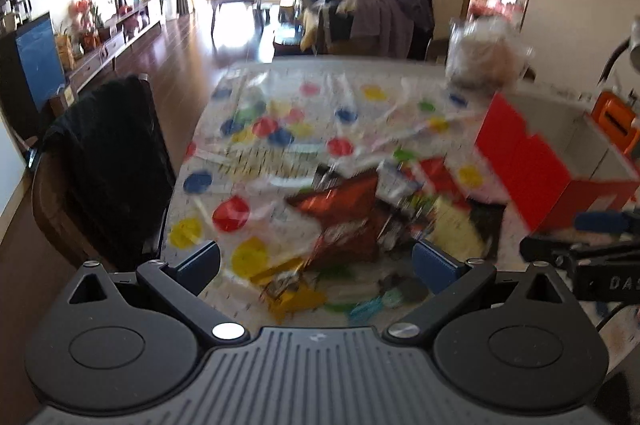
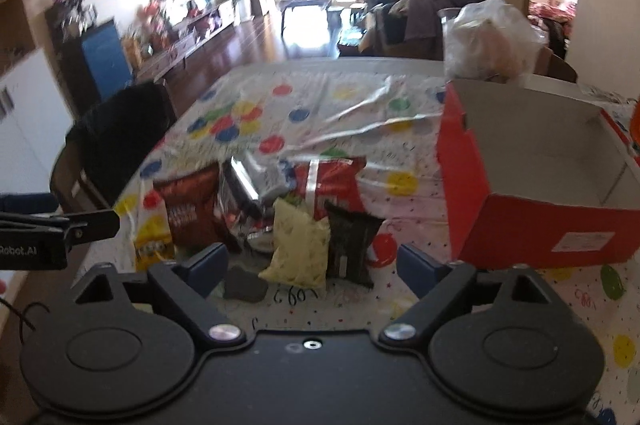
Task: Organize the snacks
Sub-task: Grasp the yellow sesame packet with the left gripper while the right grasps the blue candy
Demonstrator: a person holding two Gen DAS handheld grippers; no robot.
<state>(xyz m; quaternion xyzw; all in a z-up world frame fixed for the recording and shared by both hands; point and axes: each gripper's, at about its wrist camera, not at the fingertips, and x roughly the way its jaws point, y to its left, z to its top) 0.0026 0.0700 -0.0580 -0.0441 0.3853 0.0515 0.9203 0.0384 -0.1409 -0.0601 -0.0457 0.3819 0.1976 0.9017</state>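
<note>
A pile of snack packets lies on the polka-dot tablecloth (image 2: 340,105): a brown-red chip bag (image 2: 188,209), a silver packet (image 2: 248,185), a red packet (image 2: 332,181), a pale yellow packet (image 2: 298,249) and a black packet (image 2: 354,245). My right gripper (image 2: 314,265) hovers open just in front of the yellow and black packets, with nothing pressed between its fingers. In the blurred left wrist view my left gripper (image 1: 318,265) stands open over the brown-red chip bag (image 1: 344,221), a yellow wrapper (image 1: 288,289) below it. An open red cardboard box (image 2: 532,217) stands at the right, empty inside.
A clear plastic bag of rolls (image 2: 492,41) sits behind the red box (image 1: 532,161). A dark chair (image 1: 108,169) stands at the table's left edge. An orange object (image 1: 614,117) lies beyond the box. The other gripper's arm (image 2: 56,229) reaches in from the left.
</note>
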